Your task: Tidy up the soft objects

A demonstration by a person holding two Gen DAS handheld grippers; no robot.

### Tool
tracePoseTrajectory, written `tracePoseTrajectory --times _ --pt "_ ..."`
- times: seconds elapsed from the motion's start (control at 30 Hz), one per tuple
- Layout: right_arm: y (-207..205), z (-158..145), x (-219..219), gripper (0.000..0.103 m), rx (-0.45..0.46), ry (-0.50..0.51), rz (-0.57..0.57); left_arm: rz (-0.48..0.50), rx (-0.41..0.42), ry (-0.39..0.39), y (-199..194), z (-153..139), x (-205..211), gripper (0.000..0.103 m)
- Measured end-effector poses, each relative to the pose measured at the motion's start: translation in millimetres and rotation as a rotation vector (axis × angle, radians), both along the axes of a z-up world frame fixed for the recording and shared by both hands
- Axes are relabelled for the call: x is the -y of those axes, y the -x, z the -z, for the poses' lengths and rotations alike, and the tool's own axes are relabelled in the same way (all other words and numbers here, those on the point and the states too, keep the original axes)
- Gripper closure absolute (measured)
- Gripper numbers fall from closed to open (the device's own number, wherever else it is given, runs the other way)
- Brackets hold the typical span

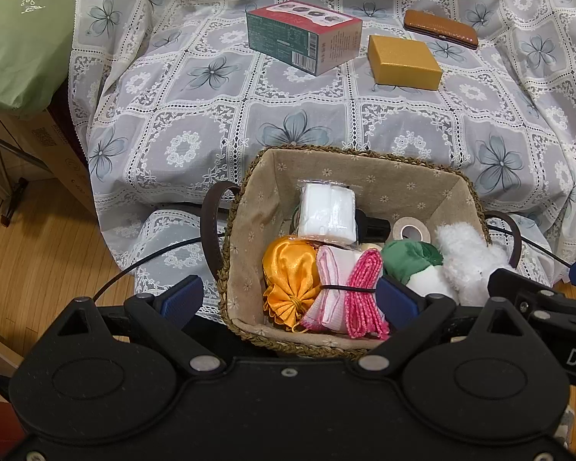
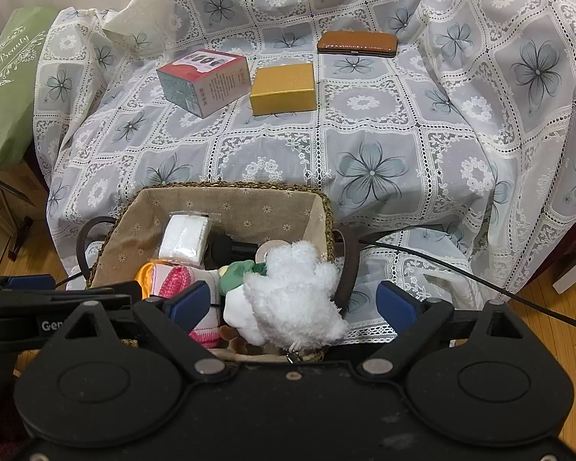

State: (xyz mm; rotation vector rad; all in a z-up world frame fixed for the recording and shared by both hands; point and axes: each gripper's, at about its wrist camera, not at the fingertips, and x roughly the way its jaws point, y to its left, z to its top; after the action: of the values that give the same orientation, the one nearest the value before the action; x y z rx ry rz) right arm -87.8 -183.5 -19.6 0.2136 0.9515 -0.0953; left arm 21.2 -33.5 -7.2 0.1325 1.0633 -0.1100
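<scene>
A woven basket (image 1: 364,176) with cloth lining stands at the seat's front edge; it also shows in the right wrist view (image 2: 230,207). It holds a white wrapped pack (image 1: 328,213), an orange satin pouch (image 1: 290,276), a pink bundled cloth (image 1: 349,292), a green-and-white soft toy (image 1: 414,261), a white fluffy toy (image 1: 468,257) and a tape roll (image 1: 409,230). My left gripper (image 1: 290,299) is open above the basket's near side, holding nothing. My right gripper (image 2: 293,303) is open with the white fluffy toy (image 2: 292,292) between its fingers, not clamped.
A red-and-green box (image 1: 303,34), a yellow box (image 1: 403,61) and a brown case (image 1: 439,29) lie on the lace-covered seat (image 1: 211,123). A green bag (image 1: 23,34) leans at the left. Wooden floor and a black cable (image 2: 480,280) lie below.
</scene>
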Motion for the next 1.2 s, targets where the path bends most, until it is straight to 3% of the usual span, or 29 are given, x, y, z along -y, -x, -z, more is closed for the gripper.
tracePoseTrajectory --times 1.2 --pt "-0.5 -0.3 -0.5 0.008 -0.002 0.000 0.001 -0.001 -0.001 -0.002 -0.1 -0.2 1.0 0.009"
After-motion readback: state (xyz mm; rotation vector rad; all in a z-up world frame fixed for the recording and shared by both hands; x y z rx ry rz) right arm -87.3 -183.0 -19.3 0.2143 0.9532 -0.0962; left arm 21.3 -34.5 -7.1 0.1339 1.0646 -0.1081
